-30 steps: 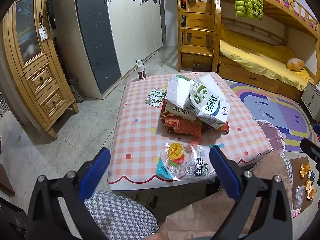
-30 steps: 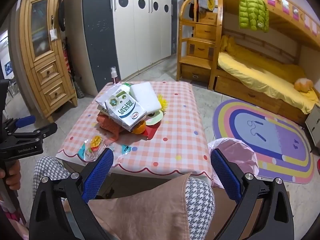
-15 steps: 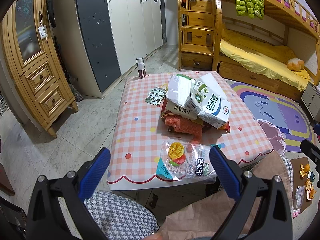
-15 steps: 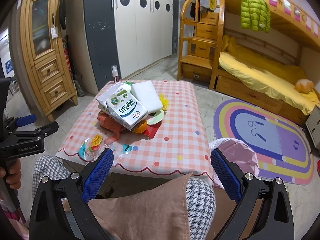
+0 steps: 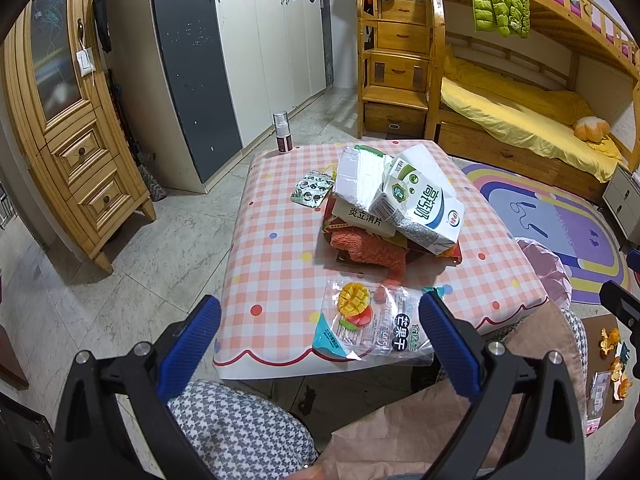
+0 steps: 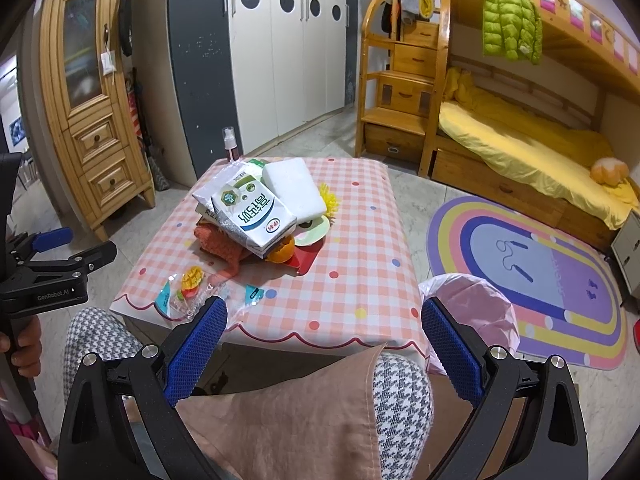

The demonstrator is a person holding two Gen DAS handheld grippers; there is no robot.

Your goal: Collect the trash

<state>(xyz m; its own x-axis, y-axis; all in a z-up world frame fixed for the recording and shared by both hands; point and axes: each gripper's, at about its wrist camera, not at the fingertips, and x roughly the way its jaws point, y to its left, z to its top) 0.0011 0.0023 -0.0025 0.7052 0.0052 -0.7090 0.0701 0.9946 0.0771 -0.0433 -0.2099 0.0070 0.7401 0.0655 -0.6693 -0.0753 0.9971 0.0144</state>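
Note:
A low table with a pink checked cloth (image 5: 276, 264) (image 6: 360, 280) carries a heap of trash: a white milk carton (image 5: 420, 208) (image 6: 252, 216), a white packet (image 5: 360, 180), an orange cloth (image 5: 368, 248) and an orange peel (image 6: 280, 254). A clear dried-mango bag (image 5: 372, 320) (image 6: 188, 288) lies at the near edge. A small foil packet (image 5: 312, 192) lies further back. My left gripper (image 5: 320, 322) is open, held in front of the mango bag. My right gripper (image 6: 324, 320) is open above the person's lap, short of the table.
A spray bottle (image 5: 282, 132) stands at the table's far corner. A bin lined with a pink bag (image 6: 472, 312) sits on the floor right of the table. Orange peels (image 5: 612, 352) lie on the floor at right. A wooden cabinet (image 5: 68, 120), wardrobe and bunk bed (image 6: 520, 140) surround the table.
Both views have shifted slightly; the table sits a touch higher in the frames. Nothing on the table has moved and both grippers stay open.

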